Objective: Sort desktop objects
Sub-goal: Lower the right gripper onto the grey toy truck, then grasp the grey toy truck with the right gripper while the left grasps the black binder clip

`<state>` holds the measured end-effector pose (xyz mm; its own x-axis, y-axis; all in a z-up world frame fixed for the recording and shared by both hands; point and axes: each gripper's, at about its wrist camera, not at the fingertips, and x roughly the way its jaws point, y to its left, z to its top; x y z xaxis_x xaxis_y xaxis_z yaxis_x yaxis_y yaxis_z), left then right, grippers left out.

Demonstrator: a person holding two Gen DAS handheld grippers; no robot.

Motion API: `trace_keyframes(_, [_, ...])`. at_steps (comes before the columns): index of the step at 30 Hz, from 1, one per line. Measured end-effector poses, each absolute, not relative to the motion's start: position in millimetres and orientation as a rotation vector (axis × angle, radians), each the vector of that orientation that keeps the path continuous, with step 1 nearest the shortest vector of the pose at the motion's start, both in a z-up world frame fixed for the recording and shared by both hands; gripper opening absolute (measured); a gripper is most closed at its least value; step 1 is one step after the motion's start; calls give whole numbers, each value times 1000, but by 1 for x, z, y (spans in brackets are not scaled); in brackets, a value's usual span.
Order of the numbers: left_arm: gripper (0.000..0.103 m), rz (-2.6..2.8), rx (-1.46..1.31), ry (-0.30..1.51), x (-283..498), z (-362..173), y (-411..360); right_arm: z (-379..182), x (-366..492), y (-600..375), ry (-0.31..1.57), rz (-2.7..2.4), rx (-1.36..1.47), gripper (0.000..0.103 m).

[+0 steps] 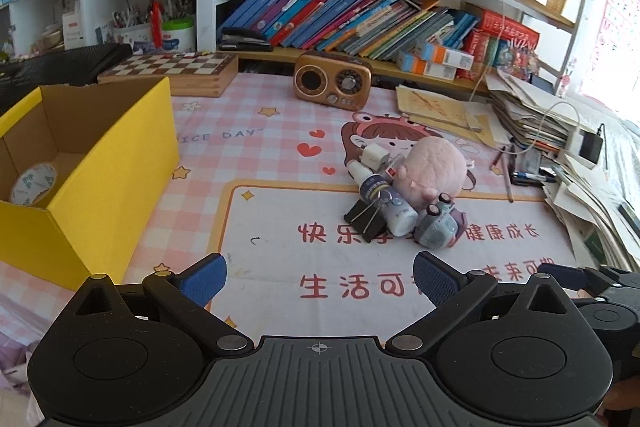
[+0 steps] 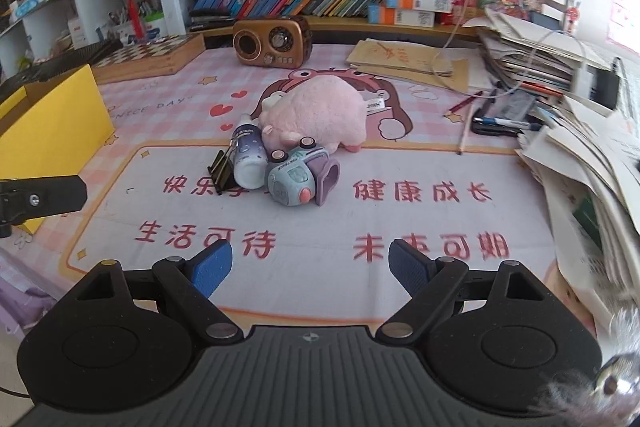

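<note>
A cluster lies mid-mat: a pink plush pig (image 1: 436,167) (image 2: 316,115), a small white-and-purple bottle (image 1: 384,201) (image 2: 249,155) on its side, a black binder clip (image 1: 365,218) (image 2: 222,169), a blue toy camera (image 1: 438,225) (image 2: 298,179) and a white charger plug (image 1: 376,155). An open yellow box (image 1: 100,163) (image 2: 48,127) stands at the left with a tape roll (image 1: 33,183) inside. My left gripper (image 1: 320,277) is open and empty, short of the cluster. My right gripper (image 2: 311,267) is open and empty, also short of it.
A brown retro radio (image 1: 333,79) (image 2: 273,39) and a chessboard box (image 1: 176,69) stand at the back, under bookshelves. Stacked papers (image 1: 580,163) (image 2: 580,131), pens and pencils (image 2: 468,131) fill the right side. The other gripper shows at the frame edges (image 2: 40,201).
</note>
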<state>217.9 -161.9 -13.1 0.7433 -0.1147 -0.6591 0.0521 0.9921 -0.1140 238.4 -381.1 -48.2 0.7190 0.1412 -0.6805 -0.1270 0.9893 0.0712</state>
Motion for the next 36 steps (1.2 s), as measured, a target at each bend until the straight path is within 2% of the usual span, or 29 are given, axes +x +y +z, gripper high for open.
trace_keyframes(18, [101,-18,-101,786,246,-25,-170,-84,332,-375,801,346,-95,82])
trace_keyframes(24, [101,4,-112,791,250,-27,-169,-90,345,-372,815,376,-108,74])
trace_keyframes(29, [101,-4,-95,800,256,-31,-173,-90,352,-374,808,387,-104,64])
trace_keyframes(36, [101,-35,-72,808,271,-38,-178,-84,352,-386,796,366,-66,64])
